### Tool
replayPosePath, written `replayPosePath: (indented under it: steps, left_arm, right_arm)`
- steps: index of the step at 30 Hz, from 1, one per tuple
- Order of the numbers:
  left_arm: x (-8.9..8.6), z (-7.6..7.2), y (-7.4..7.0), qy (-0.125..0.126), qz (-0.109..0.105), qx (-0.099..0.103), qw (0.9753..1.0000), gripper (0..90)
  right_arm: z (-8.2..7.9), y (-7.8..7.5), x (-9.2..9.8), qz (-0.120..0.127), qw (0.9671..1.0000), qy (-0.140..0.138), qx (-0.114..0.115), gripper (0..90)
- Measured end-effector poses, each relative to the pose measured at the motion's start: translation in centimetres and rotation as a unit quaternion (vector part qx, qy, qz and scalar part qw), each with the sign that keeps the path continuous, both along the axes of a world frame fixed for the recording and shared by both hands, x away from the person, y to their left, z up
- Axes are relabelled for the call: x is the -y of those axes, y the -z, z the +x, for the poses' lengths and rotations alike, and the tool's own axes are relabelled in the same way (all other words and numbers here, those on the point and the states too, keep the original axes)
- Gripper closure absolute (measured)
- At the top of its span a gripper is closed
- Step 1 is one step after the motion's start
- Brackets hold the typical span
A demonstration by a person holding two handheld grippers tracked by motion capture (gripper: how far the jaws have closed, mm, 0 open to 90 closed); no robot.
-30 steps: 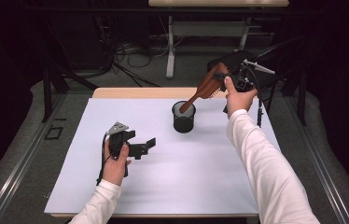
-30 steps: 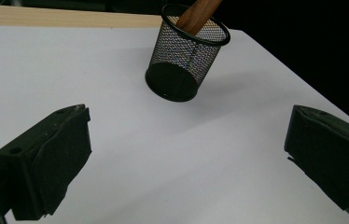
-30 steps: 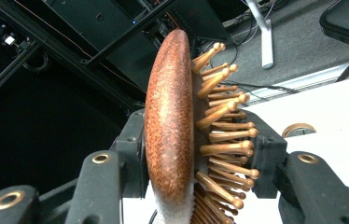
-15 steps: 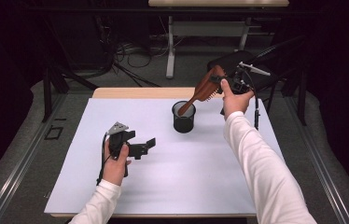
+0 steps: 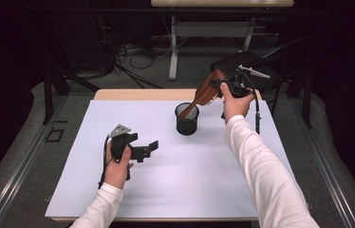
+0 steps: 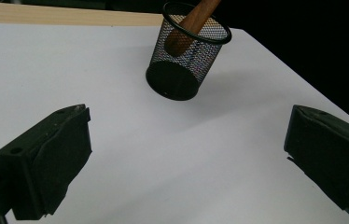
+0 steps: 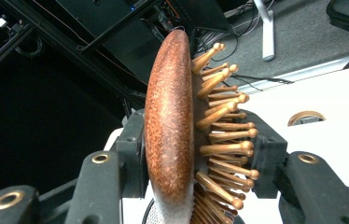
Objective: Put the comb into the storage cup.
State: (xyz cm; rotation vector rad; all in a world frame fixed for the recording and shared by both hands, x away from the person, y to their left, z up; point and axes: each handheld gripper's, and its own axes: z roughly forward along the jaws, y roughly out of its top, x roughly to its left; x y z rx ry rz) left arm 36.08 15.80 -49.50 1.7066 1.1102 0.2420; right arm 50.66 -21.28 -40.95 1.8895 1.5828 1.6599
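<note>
A wooden hairbrush (image 5: 207, 93) slants from the upper right down into a black mesh cup (image 5: 186, 119) at the back middle of the white table top (image 5: 213, 180). My right gripper (image 5: 218, 84) is shut on the brush head, held in the air to the right of and above the cup. In the right gripper view the brush (image 7: 175, 130) stands edge-on between the jaws of the right gripper (image 7: 196, 158), bristles to the right. The left gripper (image 5: 149, 148) rests low at the left, open. Its view looks past the left gripper (image 6: 186, 163) at the cup (image 6: 186, 60) with the brush handle (image 6: 192, 23) inside.
A wooden strip (image 5: 137, 94) edges the back of the table. Beyond it lie cables (image 5: 118, 57) and a desk leg (image 5: 173, 52) on the floor. A dark chair (image 5: 242, 64) stands behind the right hand.
The right gripper has shifted slightly down and left with the brush, so the handle sits a little deeper in the cup. The left gripper has stayed put.
</note>
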Motion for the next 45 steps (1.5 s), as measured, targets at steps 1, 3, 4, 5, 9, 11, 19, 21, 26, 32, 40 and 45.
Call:
replayPosePath:
  steps: [1, 3, 4, 5, 9, 11, 19, 21, 26, 32, 40, 45]
  left_arm:
    - [0.0, 0.0, 0.0, 0.000, 0.000, 0.000, 1.0000, 0.8]
    - [0.0, 0.0, 0.0, 0.000, 0.000, 0.000, 1.0000, 0.8]
    - [0.0, 0.0, 0.0, 0.001, -0.001, 0.000, 1.0000, 0.8]
    - [0.0, 0.0, 0.0, 0.001, -0.001, 0.000, 1.0000, 0.8]
    - [0.1, 0.0, 0.1, 0.001, -0.001, -0.001, 1.0000, 0.8]
    - [0.1, 0.0, 0.1, 0.001, 0.000, -0.001, 1.0000, 0.8]
    - [0.1, 0.0, 0.1, 0.002, -0.001, -0.001, 1.0000, 0.8]
    - [0.0, 0.0, 0.1, 0.002, -0.001, -0.001, 1.0000, 0.8]
    - [0.1, 0.0, 0.1, 0.003, 0.000, -0.002, 1.0000, 0.8]
    - [0.1, 0.0, 0.2, 0.003, 0.001, -0.003, 1.0000, 0.8]
    - [0.1, 0.1, 0.2, 0.003, 0.000, -0.004, 1.0000, 1.0]
    - [0.1, 0.1, 0.3, 0.003, 0.000, -0.004, 1.0000, 1.0]
  right_arm:
    - [0.0, 0.1, 0.0, -0.001, 1.0000, 0.001, 0.001, 49.5]
    - [0.0, 0.2, -0.1, -0.001, 1.0000, 0.000, 0.000, 49.4]
    - [0.0, 0.2, -0.2, -0.001, 1.0000, 0.000, 0.000, 49.5]
    - [0.0, 0.3, -0.2, -0.001, 1.0000, -0.001, 0.000, 49.5]
    - [0.0, 0.6, -0.4, -0.002, 1.0000, -0.002, -0.003, 49.4]
    - [0.0, 0.7, -0.5, -0.001, 1.0000, -0.003, -0.005, 49.4]
    - [0.1, 1.1, -0.7, -0.002, 1.0000, -0.003, -0.005, 49.4]
    - [0.1, 1.1, -0.8, -0.002, 1.0000, -0.002, -0.006, 49.4]
    - [0.1, 1.3, -0.9, -0.007, 0.9999, -0.003, -0.008, 49.4]
    - [0.1, 1.4, -1.1, -0.015, 0.9998, -0.005, -0.010, 49.3]
    - [0.1, 1.7, -1.3, -0.029, 0.9995, -0.007, -0.014, 49.3]
    - [0.2, 1.8, -1.4, -0.032, 0.9994, -0.007, -0.015, 49.2]
